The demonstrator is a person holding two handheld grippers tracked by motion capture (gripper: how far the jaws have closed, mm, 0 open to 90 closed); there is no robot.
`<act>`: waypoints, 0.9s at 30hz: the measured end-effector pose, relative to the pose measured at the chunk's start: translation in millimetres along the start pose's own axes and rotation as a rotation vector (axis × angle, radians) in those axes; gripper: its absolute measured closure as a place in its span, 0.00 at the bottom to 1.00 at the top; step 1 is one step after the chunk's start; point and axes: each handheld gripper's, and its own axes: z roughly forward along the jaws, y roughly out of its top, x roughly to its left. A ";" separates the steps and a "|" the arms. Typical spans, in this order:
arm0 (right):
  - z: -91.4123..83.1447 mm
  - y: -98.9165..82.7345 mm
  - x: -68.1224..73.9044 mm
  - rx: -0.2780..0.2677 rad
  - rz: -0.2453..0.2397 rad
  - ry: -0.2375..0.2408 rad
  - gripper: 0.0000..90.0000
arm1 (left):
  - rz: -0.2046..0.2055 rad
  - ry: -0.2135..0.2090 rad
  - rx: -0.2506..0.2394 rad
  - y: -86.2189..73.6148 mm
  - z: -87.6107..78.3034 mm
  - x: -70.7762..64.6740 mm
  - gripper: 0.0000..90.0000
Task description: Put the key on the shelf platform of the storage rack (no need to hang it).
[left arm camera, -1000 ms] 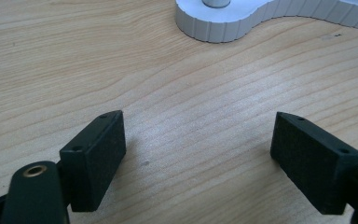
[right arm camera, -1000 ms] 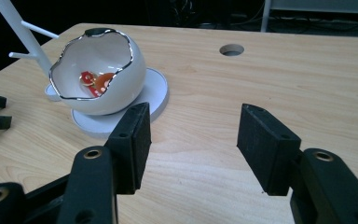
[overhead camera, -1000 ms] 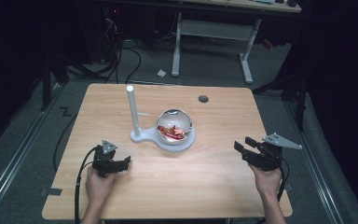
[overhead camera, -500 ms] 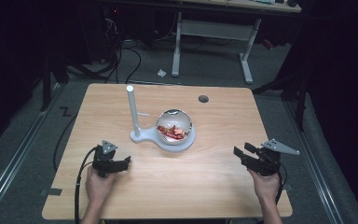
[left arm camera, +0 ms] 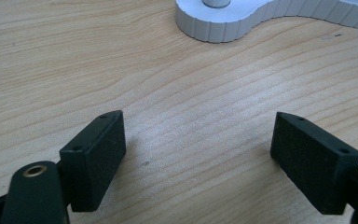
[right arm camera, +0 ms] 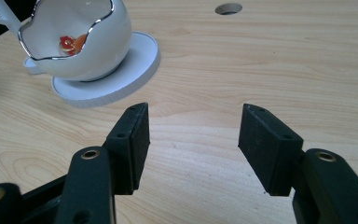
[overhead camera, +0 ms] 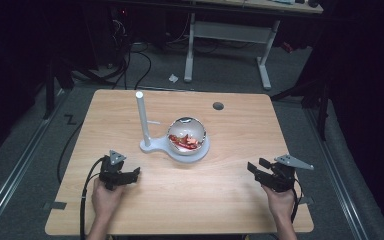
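I hold a claw in each hand, low over the table (overhead camera: 220, 200), both empty. My left claw (overhead camera: 130, 176) gapes wide over bare wood. My right claw (overhead camera: 255, 167) stands about half open, and its jaws have just been opening with nothing between them. I judge this the approach step, nothing gripped yet.

The white egg-shaped bowl (overhead camera: 187, 135) sits ahead of both claws, between them, nearer my left. It rests on a white stand (overhead camera: 180, 152) whose upright post (overhead camera: 142, 117) rises beside it. The bowl's jagged mouth tilts toward my right claw; its long axis leans from vertical. Next calls for reaching forward and closing gently on its rim.
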 end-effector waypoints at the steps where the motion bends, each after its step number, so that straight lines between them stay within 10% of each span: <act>1: 1.0 -1.2 -0.1 0.001 0.002 -0.001 0.48 | 0.000 0.000 0.000 0.0 0.0 0.0 0.21; 27: 22.8 -26.7 -6.4 0.052 0.035 -0.039 0.48 | 0.001 0.000 0.001 0.0 -0.1 0.1 0.21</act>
